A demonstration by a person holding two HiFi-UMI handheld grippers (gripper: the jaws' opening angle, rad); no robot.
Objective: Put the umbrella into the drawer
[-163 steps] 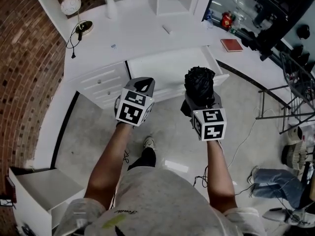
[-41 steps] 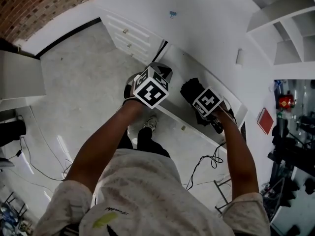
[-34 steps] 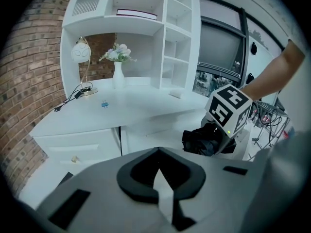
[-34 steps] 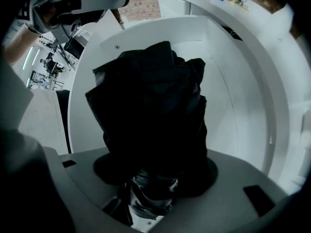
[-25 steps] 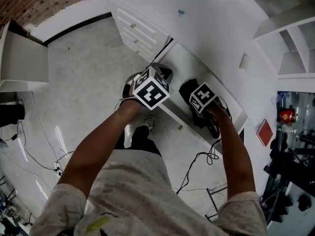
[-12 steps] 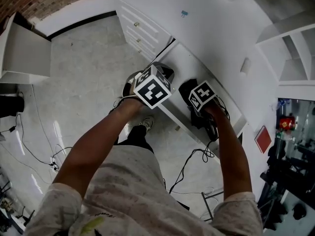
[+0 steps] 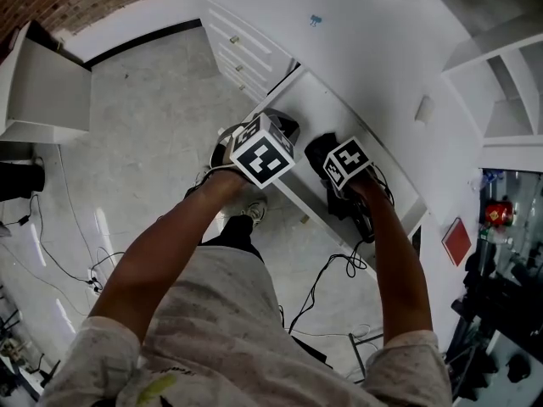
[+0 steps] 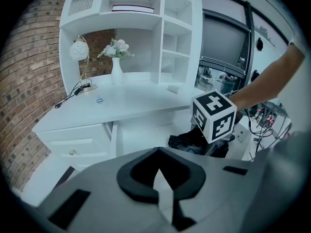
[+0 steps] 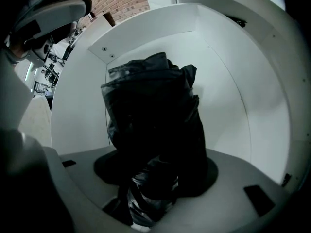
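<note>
The folded black umbrella [image 9: 153,125] sticks out ahead of my right gripper [image 9: 150,198], which is shut on its lower end. It hangs inside the open white drawer [image 9: 228,81], with the drawer's walls all round it. In the head view the right gripper [image 7: 327,155] sits over the open drawer [image 7: 335,113], and the umbrella [image 7: 317,148] shows dark at its tip. My left gripper [image 7: 278,125] hovers at the drawer's left front corner; its jaws are shut with nothing between them. From the left gripper [image 8: 158,171] view the umbrella [image 8: 187,141] lies low in the drawer [image 8: 141,135].
The white desk [image 8: 126,101] carries a vase of flowers [image 8: 116,64], a lamp [image 8: 80,50] and a shelf unit above. Closed drawers [image 7: 242,53] sit left of the open one. A low white cabinet [image 7: 51,87] and cables [image 7: 327,291] are on the floor.
Since 6.5 s ago the person has stepped up to the desk and brought the umbrella down into the open drawer. Over the last second both grippers hardly move.
</note>
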